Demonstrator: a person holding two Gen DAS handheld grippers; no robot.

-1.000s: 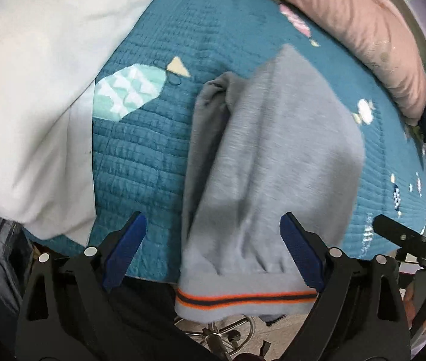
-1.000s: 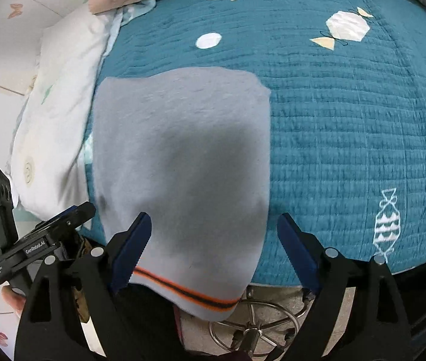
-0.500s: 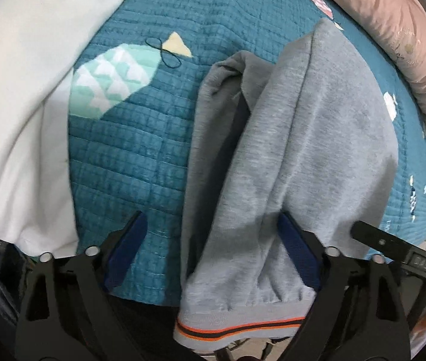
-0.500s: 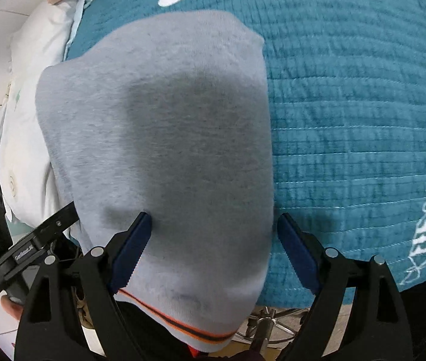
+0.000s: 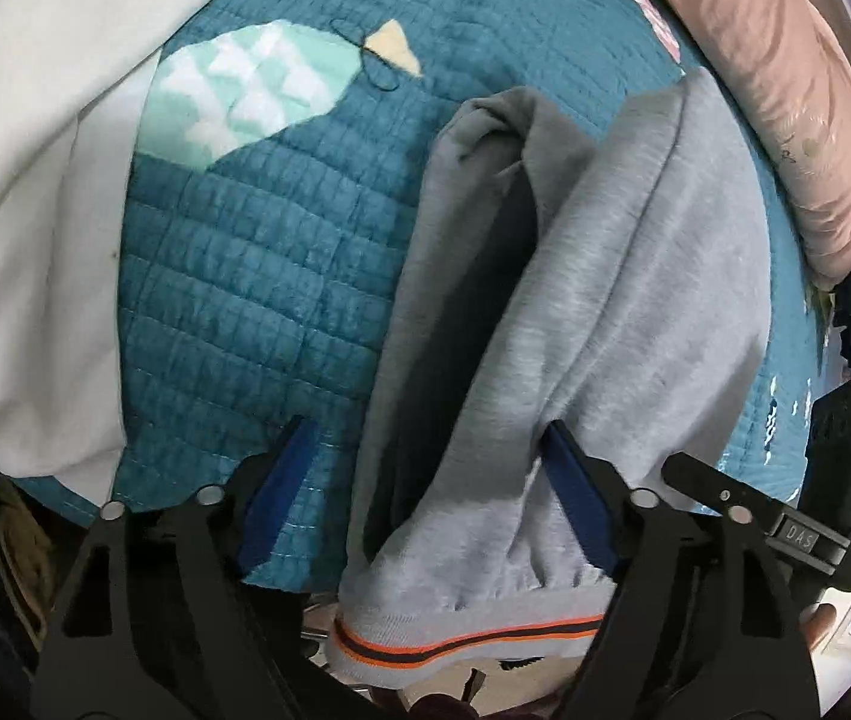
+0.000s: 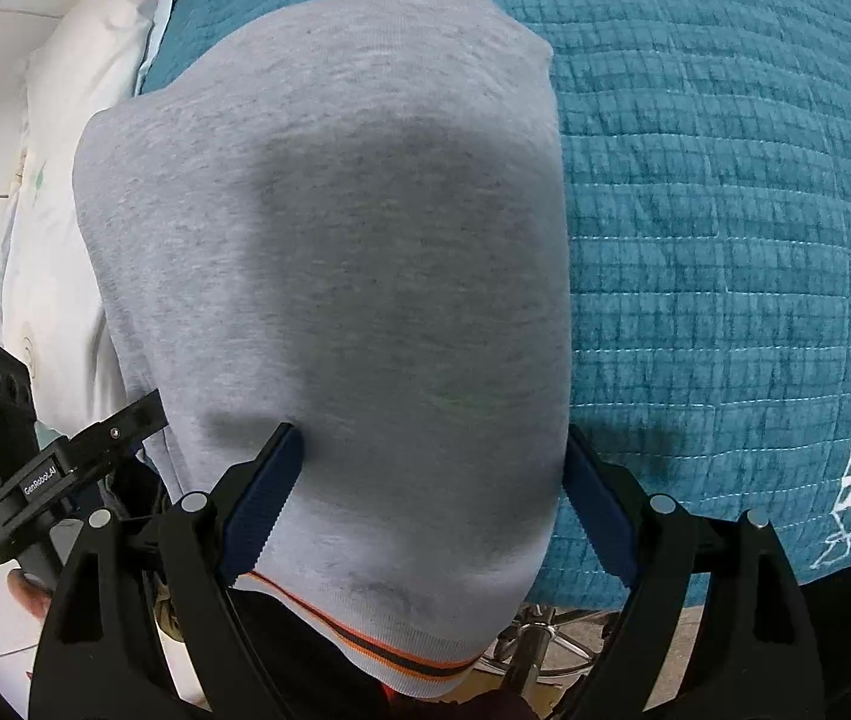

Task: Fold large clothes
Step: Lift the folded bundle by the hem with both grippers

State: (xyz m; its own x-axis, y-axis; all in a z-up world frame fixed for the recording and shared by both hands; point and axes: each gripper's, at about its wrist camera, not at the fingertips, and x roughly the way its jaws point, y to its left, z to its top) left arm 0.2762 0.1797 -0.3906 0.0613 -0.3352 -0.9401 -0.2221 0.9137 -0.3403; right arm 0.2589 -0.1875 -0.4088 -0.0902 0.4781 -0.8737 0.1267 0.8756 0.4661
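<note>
A grey sweatshirt (image 5: pixel 623 312) with an orange and dark striped hem (image 5: pixel 461 651) lies folded on the teal quilt (image 5: pixel 257 300), its hem hanging over the bed's near edge. My left gripper (image 5: pixel 425 498) is open, straddling the garment's left folded edge just above the hem. In the right wrist view the same sweatshirt (image 6: pixel 353 252) fills the middle, and my right gripper (image 6: pixel 431 492) is open with its blue pads on either side of the cloth near the hem (image 6: pixel 401 660). Neither gripper pinches the fabric.
A white duvet (image 5: pixel 23 192) lies at the left and a pink pillow (image 5: pixel 773 78) at the back right. The teal quilt (image 6: pixel 725 228) stretches to the right. A chair base (image 6: pixel 545 636) shows below the bed edge.
Both grippers have moved in closer and lower over the sweatshirt, which now fills more of each view. The garment's left edge has bunched up more. Both grippers stay open.
</note>
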